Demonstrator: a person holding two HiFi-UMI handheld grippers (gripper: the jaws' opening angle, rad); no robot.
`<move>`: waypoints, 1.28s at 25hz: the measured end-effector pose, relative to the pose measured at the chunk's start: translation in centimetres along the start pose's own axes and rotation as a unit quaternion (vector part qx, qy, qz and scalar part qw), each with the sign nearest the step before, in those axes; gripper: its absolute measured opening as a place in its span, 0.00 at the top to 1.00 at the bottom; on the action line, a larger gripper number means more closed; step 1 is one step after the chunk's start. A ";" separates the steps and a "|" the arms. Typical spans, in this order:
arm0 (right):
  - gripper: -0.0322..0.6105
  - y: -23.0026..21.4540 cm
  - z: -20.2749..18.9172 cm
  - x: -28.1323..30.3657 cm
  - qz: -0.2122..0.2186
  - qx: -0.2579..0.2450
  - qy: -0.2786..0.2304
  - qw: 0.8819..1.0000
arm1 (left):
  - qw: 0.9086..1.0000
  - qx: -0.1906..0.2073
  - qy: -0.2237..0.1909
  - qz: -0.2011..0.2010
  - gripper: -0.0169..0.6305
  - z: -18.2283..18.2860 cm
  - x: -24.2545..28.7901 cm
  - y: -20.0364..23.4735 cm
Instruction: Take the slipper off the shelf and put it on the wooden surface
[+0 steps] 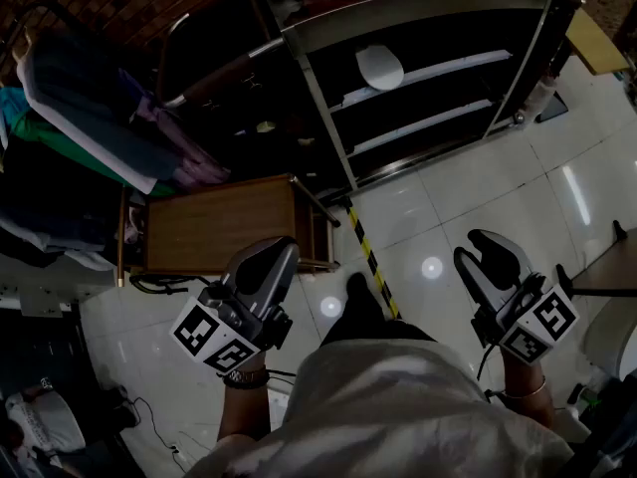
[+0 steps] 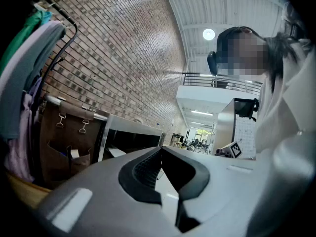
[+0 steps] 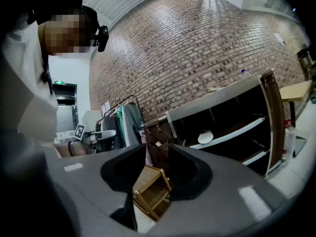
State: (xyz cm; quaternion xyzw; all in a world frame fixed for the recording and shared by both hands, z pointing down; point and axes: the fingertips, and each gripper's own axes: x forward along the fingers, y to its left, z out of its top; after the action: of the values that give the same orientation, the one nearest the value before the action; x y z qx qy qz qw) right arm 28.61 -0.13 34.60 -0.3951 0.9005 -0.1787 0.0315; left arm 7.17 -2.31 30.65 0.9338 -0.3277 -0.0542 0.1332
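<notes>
A white slipper point(image 1: 379, 66) lies on the upper board of a dark metal shelf point(image 1: 418, 10) at the far side; the right gripper view shows the slipper point(image 3: 205, 137) too, small and distant. A low wooden table point(image 1: 224, 222) stands left of the shelf, and the wooden table point(image 3: 150, 181) shows through the right jaws' gap. My left gripper point(image 1: 272, 254) hovers over the table's near right corner, jaw tips together and nothing held. My right gripper point(image 1: 486, 250) hangs over the floor tiles, well short of the shelf, jaws apart and empty.
A clothes rack point(image 1: 85, 108) with hanging garments fills the left side behind the table. Yellow-and-black tape point(image 1: 370, 257) runs across the glossy floor from the shelf's corner. A brown hanging organiser point(image 2: 66, 142) hangs beside the shelf. My foot point(image 1: 353, 302) stands between the grippers.
</notes>
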 end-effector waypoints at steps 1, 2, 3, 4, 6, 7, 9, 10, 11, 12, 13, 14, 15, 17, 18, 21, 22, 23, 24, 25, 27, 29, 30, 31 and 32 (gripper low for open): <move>0.74 0.0 0.6 1.3 -0.003 -0.001 -0.002 1.000 | 1.000 -0.001 0.000 -0.005 0.97 0.6 0.2 1.2; 0.74 -0.1 1.1 2.6 -0.006 -0.003 -0.004 1.000 | 1.000 -0.002 -0.001 -0.010 0.97 1.2 0.5 2.4; 0.74 -0.2 1.5 3.8 -0.009 -0.003 -0.005 1.000 | 1.000 -0.002 -0.001 -0.015 0.97 1.7 0.7 3.5; 0.74 -0.3 1.9 5.0 -0.011 -0.002 -0.008 1.000 | 1.000 -0.001 0.000 -0.021 0.97 2.1 0.9 4.4; 0.75 -0.5 2.4 7.1 -0.016 0.000 -0.011 1.000 | 0.999 0.003 0.003 -0.033 0.97 2.5 1.1 6.1; 0.75 -0.8 2.4 8.0 -0.021 -0.002 -0.010 1.000 | 0.999 0.005 0.005 -0.038 0.97 2.5 1.2 7.0; 0.75 -1.5 2.0 9.8 -0.032 -0.008 -0.005 0.999 | 0.999 0.006 0.012 -0.046 0.97 2.1 1.5 8.8; 0.75 -1.9 1.8 10.5 -0.038 -0.010 -0.002 0.999 | 0.999 0.004 0.017 -0.048 0.97 1.9 1.7 9.6; 0.75 -2.3 1.7 11.2 -0.042 -0.009 0.000 0.999 | 0.998 0.002 0.020 -0.051 0.97 1.7 2.0 10.4; 0.75 -2.7 1.7 11.8 -0.043 -0.006 0.002 0.999 | 0.998 -0.003 0.021 -0.054 0.97 1.6 2.4 10.9; 0.75 -3.2 1.6 12.3 -0.043 -0.003 0.006 0.999 | 0.998 -0.009 0.020 -0.056 0.97 1.5 2.9 11.3; 0.75 -3.9 1.5 12.8 -0.042 0.000 0.012 0.999 | 0.998 -0.015 0.018 -0.059 0.97 1.5 3.4 11.7; 0.75 -4.8 1.5 13.3 -0.041 0.002 0.017 0.999 | 0.998 -0.020 0.017 -0.060 0.97 1.4 4.2 12.1; 0.75 -7.3 1.6 14.8 -0.040 0.003 0.023 0.999 | 0.998 -0.023 0.016 -0.062 0.97 1.2 6.1 13.0; 0.75 -8.7 1.5 15.6 -0.040 0.002 0.024 0.999 | 0.998 -0.022 0.015 -0.063 0.97 1.2 7.1 13.4; 0.75 -13.3 0.6 18.4 -0.039 0.003 0.041 0.998 | 0.998 -0.024 0.005 -0.060 0.97 1.4 10.0 14.0; 0.75 -14.8 0.2 19.3 -0.037 0.006 0.048 0.998 | 0.998 -0.026 0.001 -0.059 0.97 1.5 10.9 14.0; 0.74 -16.3 0.0 20.3 -0.033 0.010 0.053 0.998 | 0.998 -0.028 0.000 -0.059 0.97 1.6 11.8 14.0; 0.74 -17.8 -0.1 21.3 -0.030 0.013 0.053 0.998 | 0.998 -0.028 0.000 -0.061 0.97 1.6 12.8 14.2; 0.74 -19.4 -0.2 22.2 -0.026 0.018 0.053 0.998 | 0.998 -0.027 0.002 -0.064 0.97 1.5 13.8 14.3; 0.73 -22.6 -0.7 24.0 -0.026 0.027 0.057 0.998 | 0.998 -0.021 0.007 -0.064 0.97 1.2 15.7 14.8; 0.71 -25.6 -1.7 25.6 -0.032 0.033 0.072 0.996 | 0.998 -0.019 0.007 -0.057 0.97 1.2 17.1 15.4; 0.70 -27.0 -2.2 26.4 -0.035 0.036 0.078 0.996 | 0.998 -0.015 0.005 -0.054 0.97 1.3 17.7 15.7; 0.70 -28.2 -2.6 27.0 -0.038 0.040 0.083 0.995 | 0.999 -0.009 0.003 -0.052 0.97 1.5 18.3 15.8; 0.69 -29.3 -2.9 27.7 -0.042 0.045 0.085 0.994 | 0.999 0.002 0.002 -0.051 0.97 1.7 18.7 15.9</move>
State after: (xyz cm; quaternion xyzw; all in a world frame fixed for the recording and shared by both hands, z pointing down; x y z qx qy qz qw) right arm 29.58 -37.54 49.82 -0.4143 0.8735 -0.2533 -0.0352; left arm 11.95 -26.32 33.27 0.9497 -0.2792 -0.0586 0.1290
